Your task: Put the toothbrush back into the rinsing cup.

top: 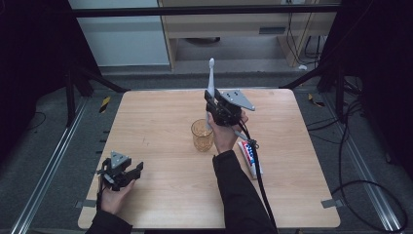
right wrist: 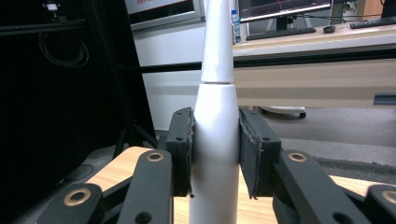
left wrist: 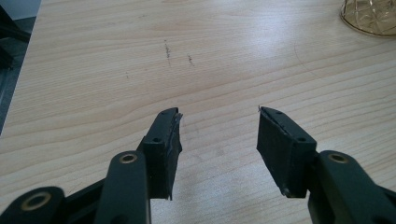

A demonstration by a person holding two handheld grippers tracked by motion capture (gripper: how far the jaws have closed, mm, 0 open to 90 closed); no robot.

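Right claw (top: 212,100) clenched on a white plastic electric toothbrush (top: 211,78), pads pressed flat against both sides of the thick handle (right wrist: 215,140). Held upright, slim neck and small brush head rising well above the claw, lower end of the handle reaching down toward the glass. Gripped by a hand in a dark sleeve, with a black cable trailing from the claw toward the near edge of the surface.

Just below and slightly left of the right claw, an amber faceted drinking glass (top: 202,135), standing upright on the light wooden surface (top: 160,117). Whether the toothbrush's lower end touches the glass: cannot tell. Near the right claw's wrist, on its right side, a white toothpaste tube with red and blue print (top: 250,157), lying flat, with the cable running just beside it.

Left claw (left wrist: 218,123) released, jaws apart with nothing between the pads, bare wood grain beneath. Seen from above, left claw (top: 130,173) low over the near left part of the surface, well apart from the right claw and from the toothbrush. Far ahead of the left claw and to its right, the base of the amber glass (left wrist: 370,16). A few faint dark scuff marks (left wrist: 169,49) on the wood ahead of the open jaws.
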